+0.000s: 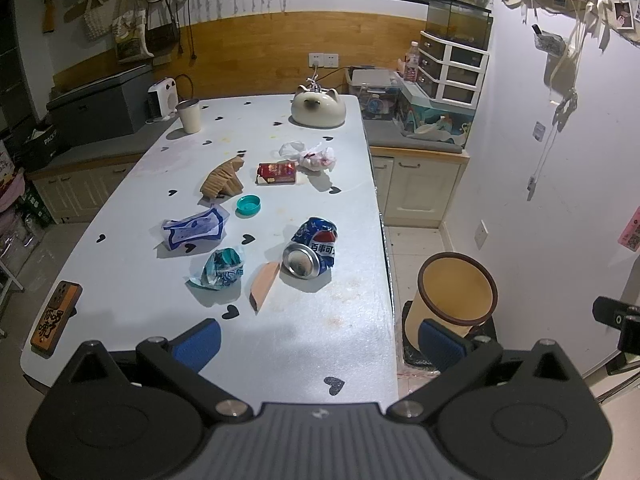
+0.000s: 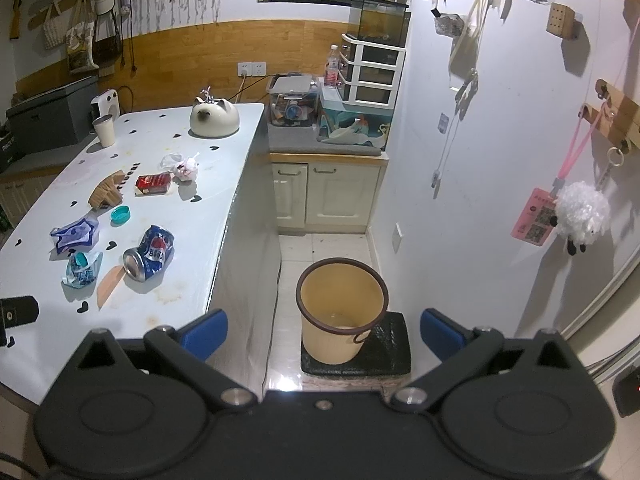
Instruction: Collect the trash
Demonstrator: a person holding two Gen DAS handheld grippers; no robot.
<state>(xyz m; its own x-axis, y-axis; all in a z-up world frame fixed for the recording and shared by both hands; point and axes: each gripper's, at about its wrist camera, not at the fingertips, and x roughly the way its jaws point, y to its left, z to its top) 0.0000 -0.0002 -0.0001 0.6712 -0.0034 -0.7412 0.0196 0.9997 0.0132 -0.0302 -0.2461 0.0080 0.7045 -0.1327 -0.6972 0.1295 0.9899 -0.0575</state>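
Trash is scattered over the pale table [image 1: 320,344]: a crushed blue Pepsi can [image 1: 310,250] [image 2: 149,254], a crumpled teal wrapper [image 1: 222,268], a blue-white pouch [image 1: 194,230], a teal cap [image 1: 248,205], a red packet [image 1: 277,173], a brown cardboard piece [image 1: 223,178], a white plastic bag [image 1: 310,155] and an orange strip [image 1: 264,284]. A tan bin [image 2: 340,312] [image 1: 456,292] stands on the floor beside the table. My left gripper [image 1: 320,340] is open over the table's near edge, holding nothing. My right gripper [image 2: 324,334] is open and empty above the bin.
A phone in an orange case [image 1: 56,312] lies at the table's left corner. A cup [image 1: 189,115] and a cat-shaped ceramic pot [image 1: 318,109] stand at the far end. Cabinets [image 2: 324,196], a drawer unit [image 2: 374,76] and a cluttered wall [image 2: 520,160] close in the right side.
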